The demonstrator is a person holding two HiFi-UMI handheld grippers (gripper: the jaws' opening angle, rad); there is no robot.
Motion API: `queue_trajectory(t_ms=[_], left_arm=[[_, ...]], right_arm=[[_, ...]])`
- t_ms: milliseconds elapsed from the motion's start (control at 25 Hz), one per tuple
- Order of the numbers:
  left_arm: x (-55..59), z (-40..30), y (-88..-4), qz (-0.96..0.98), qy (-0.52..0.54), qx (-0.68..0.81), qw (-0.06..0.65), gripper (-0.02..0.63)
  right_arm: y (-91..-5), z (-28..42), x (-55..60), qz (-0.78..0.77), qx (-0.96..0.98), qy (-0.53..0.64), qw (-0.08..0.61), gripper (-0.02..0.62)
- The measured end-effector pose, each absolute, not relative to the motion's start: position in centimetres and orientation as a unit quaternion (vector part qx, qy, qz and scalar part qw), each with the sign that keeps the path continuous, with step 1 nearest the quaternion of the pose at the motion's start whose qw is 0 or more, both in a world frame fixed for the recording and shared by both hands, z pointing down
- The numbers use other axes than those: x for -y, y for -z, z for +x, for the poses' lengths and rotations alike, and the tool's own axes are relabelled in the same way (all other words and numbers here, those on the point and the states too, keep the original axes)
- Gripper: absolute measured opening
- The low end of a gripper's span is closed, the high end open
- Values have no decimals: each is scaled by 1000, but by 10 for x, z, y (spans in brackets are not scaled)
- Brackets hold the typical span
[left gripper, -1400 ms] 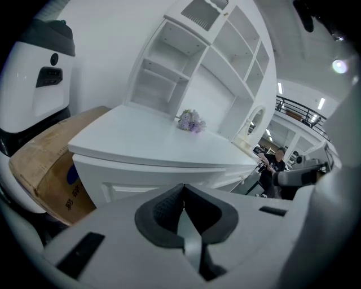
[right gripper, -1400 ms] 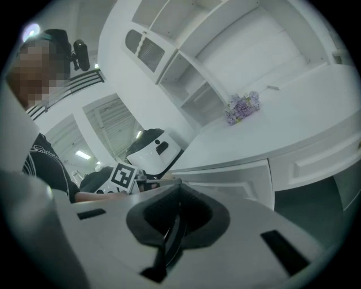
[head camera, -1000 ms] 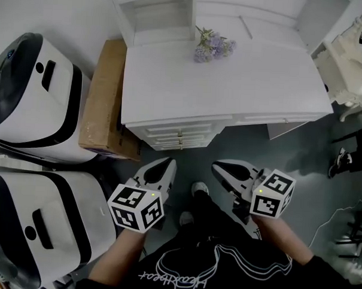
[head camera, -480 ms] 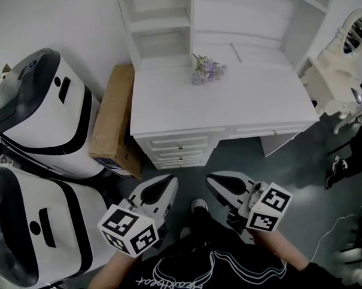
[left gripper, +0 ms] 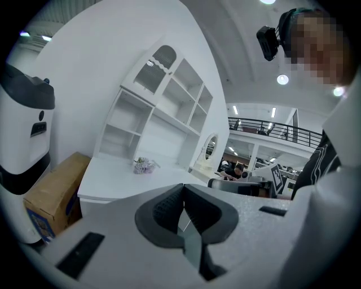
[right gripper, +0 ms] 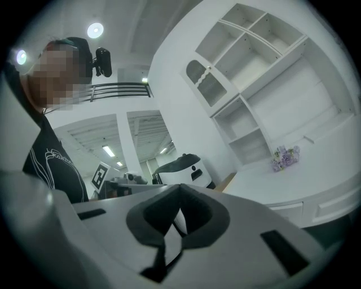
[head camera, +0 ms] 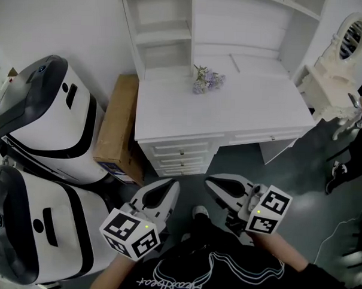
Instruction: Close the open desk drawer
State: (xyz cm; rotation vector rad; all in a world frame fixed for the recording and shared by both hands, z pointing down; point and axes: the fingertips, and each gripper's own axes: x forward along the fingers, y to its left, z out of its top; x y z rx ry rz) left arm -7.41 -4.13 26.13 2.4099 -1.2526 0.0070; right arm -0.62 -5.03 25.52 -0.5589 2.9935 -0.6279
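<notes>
Ahead: desk drawers (head camera: 181, 157), well apart from both jaws, fronts crosswise.
Nearer: left gripper (head camera: 169, 185) is judged closer than right gripper (head camera: 214, 182).
Jaws: both pairs are pressed together, nothing held.

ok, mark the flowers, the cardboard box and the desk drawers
flowers (head camera: 208, 80), head view, on the purple blooms.
cardboard box (head camera: 118, 125), head view, middle of its top face.
desk drawers (head camera: 170, 161), head view, middle drawer front.
</notes>
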Motion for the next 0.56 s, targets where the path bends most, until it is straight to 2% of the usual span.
queue_trajectory(t_ms=[560], left_arm=[[40, -80, -252, 867, -2, 456, 200, 5]], right_arm=[[-248, -8, 50, -184, -964, 193, 13, 5]])
